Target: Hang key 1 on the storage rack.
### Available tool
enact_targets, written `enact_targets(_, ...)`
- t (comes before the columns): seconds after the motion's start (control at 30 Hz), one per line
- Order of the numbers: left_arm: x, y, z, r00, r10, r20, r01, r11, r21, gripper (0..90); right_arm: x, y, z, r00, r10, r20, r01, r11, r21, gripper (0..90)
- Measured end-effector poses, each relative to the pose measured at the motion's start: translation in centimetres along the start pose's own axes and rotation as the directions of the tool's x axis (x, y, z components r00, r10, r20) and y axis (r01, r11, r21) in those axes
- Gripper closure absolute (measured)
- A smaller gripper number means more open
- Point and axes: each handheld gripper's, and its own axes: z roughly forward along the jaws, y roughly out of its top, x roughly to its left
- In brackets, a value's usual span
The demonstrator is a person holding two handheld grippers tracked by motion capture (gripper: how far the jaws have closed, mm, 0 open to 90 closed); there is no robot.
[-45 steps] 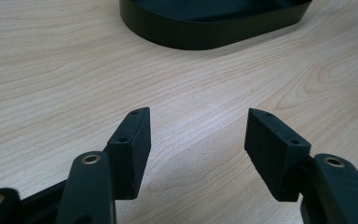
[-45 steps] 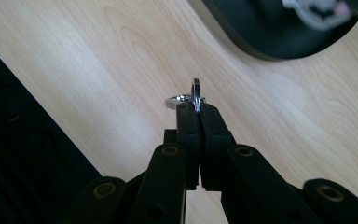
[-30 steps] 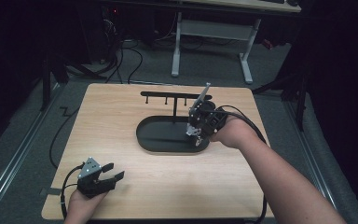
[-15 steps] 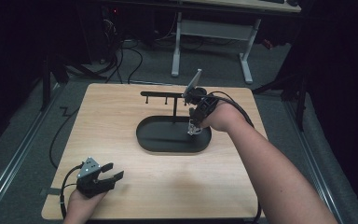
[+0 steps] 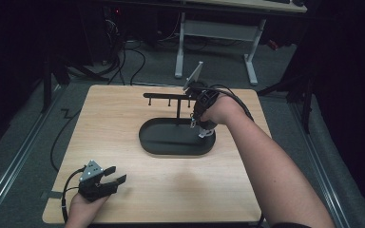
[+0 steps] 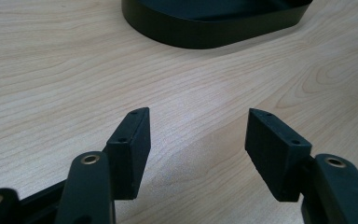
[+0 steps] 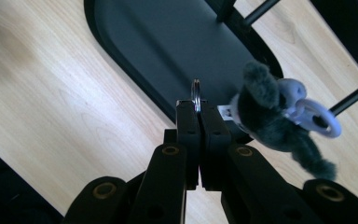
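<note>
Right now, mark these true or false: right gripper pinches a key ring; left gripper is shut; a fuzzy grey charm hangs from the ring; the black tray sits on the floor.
1. The right gripper is shut on a small metal key ring: true.
2. The left gripper is shut: false, its jaws stand apart over bare wood.
3. A fuzzy grey plush charm hangs from the ring: true.
4. The black oval tray sits on the floor: false, it rests on the light wooden table.

Lab: cables (image 5: 123, 57) (floor), desk frame (image 5: 214, 33)
</note>
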Motion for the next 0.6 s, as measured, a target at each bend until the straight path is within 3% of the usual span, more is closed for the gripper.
enact_targets(0.1,0.0,0.0,0.1,1.0000,-0.003,-0.003,0.003,1.0000,-0.005,41.3,-0.4,0.6,0.2,0.9997,-0.024,0.003,0.024,1.000,-0.010,89.1)
enact_targets(0.6,0.2,-0.1,0.2,1.0000,-0.002,-0.002,0.002,1.0000,0.005,41.5,-1.9,2.2,0.8,0.9998,0.017,-0.003,-0.017,0.999,-0.032,89.1)
